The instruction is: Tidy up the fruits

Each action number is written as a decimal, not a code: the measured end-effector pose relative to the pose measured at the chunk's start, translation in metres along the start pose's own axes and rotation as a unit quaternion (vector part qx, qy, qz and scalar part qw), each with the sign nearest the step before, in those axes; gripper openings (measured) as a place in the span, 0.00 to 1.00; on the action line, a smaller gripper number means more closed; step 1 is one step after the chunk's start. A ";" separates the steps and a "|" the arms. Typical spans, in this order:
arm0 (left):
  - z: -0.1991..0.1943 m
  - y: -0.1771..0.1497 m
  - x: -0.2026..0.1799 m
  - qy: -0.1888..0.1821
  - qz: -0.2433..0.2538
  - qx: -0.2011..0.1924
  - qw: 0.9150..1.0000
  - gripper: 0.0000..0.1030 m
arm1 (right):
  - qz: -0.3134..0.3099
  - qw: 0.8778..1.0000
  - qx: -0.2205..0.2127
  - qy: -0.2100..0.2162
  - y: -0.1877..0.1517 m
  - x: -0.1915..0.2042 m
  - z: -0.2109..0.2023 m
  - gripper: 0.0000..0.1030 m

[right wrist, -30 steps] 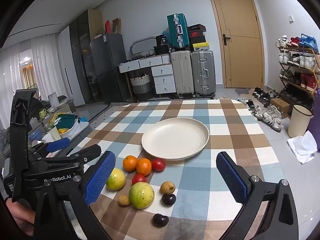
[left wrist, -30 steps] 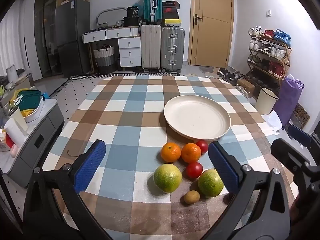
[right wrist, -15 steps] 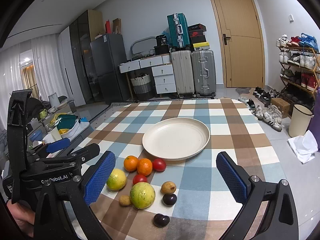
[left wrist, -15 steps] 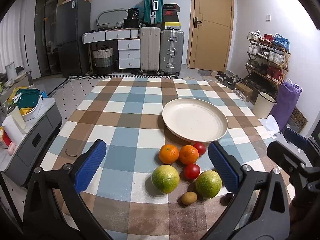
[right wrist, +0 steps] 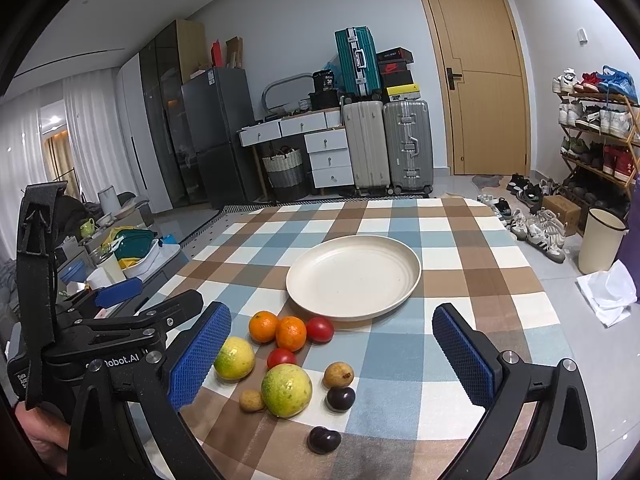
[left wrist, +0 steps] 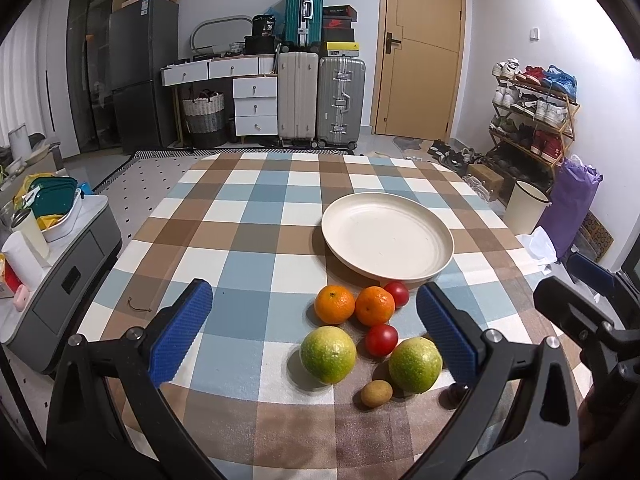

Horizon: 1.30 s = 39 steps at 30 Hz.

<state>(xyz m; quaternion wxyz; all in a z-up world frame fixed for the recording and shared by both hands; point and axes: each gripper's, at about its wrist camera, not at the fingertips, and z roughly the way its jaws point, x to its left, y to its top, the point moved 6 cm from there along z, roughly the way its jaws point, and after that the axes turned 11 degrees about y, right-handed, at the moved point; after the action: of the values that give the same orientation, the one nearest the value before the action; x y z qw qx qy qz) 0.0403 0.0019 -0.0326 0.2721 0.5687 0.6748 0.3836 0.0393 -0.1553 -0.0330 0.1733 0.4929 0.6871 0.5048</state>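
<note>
We find the fruit grouped on the checked tablecloth [right wrist: 460, 248], just in front of the cream plate [right wrist: 354, 276], which holds nothing. Nearest the plate sit two oranges [right wrist: 291, 333] touching each other, with a red tomato [right wrist: 320, 329] just beside them and a second tomato [right wrist: 281, 358] behind. Closer to the cameras lie two green-yellow citrus fruits [right wrist: 286, 390] — one [left wrist: 328, 354] to the left, one to the right of that second tomato. A small brown kiwi [left wrist: 376, 393] lies just beside the right-hand citrus. In the right wrist view we also note a tan round fruit [right wrist: 338, 375] and two dark plums [right wrist: 341, 399], the nearer one apart from the rest.

The left gripper [left wrist: 312, 328] hovers over the cluster with its blue pads spread wide, holding nothing. The right gripper [right wrist: 332, 354] — likewise spread wide and unloaded — hovers above the same group.
</note>
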 end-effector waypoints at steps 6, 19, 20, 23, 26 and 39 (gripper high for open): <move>0.001 -0.002 0.003 0.000 -0.001 0.000 1.000 0.99 | 0.001 1.000 0.000 0.000 0.000 0.000 0.000 1.00; 0.001 -0.001 0.004 -0.002 -0.001 0.001 1.000 0.99 | 0.001 1.000 0.000 0.000 0.000 0.000 0.000 1.00; 0.001 -0.001 0.004 -0.001 0.000 0.001 1.000 0.99 | 0.001 1.000 0.000 0.001 0.000 0.000 0.000 1.00; 0.001 -0.002 0.004 -0.001 0.001 0.000 1.000 0.99 | 0.001 1.000 0.001 0.000 0.000 0.000 0.000 1.00; 0.001 -0.002 0.004 -0.001 0.000 0.000 1.000 0.99 | 0.002 1.000 0.000 0.000 0.000 0.000 0.000 1.00; 0.002 -0.002 0.004 -0.001 0.000 0.002 1.000 0.99 | 0.002 1.000 0.002 -0.001 -0.001 0.000 0.001 1.00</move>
<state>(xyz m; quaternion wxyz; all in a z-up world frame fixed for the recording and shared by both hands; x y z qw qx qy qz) 0.0395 0.0055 -0.0353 0.2715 0.5693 0.6755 0.3819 0.0401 -0.1548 -0.0342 0.1720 0.4948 0.6874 0.5031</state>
